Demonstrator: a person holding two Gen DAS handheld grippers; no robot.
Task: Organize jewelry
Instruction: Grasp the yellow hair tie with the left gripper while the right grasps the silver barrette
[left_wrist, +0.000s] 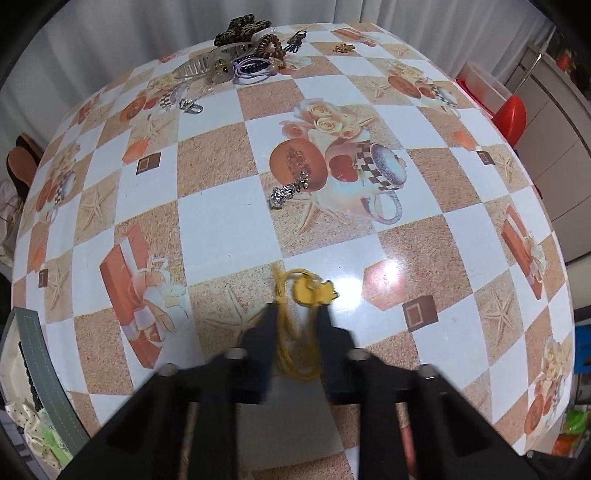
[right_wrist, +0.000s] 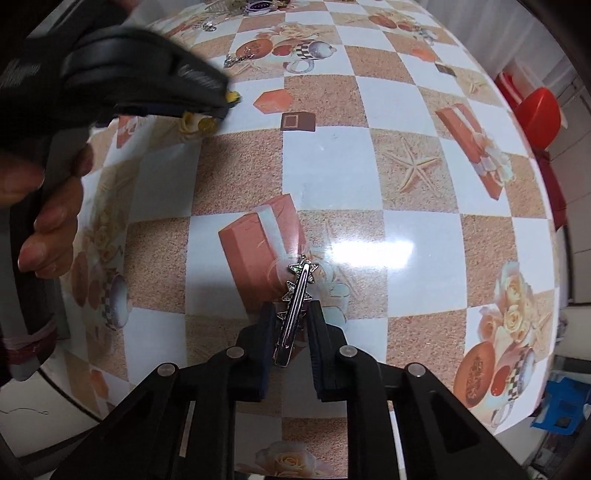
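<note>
Straddling a silver star-studded hair clip (right_wrist: 295, 314), right gripper (right_wrist: 293, 314), jaws apart, grip uncertain.

Round table (left_wrist: 221, 229) in glossy checkered oilcloth, pale curtain (left_wrist: 110, 33) behind, red stool (left_wrist: 511, 116) alongside.

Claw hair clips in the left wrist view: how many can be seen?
2. A leopard-print claw clip sits at the back of the far accessory pile; a clear plastic claw clip lies at its left, nearer. The pile may hide more.

Yellow corded pendant (left_wrist: 314, 291) between left tongs (left_wrist: 297, 314), silver star hairclip (right_wrist: 295, 306) between right tongs (right_wrist: 291, 314)
</note>
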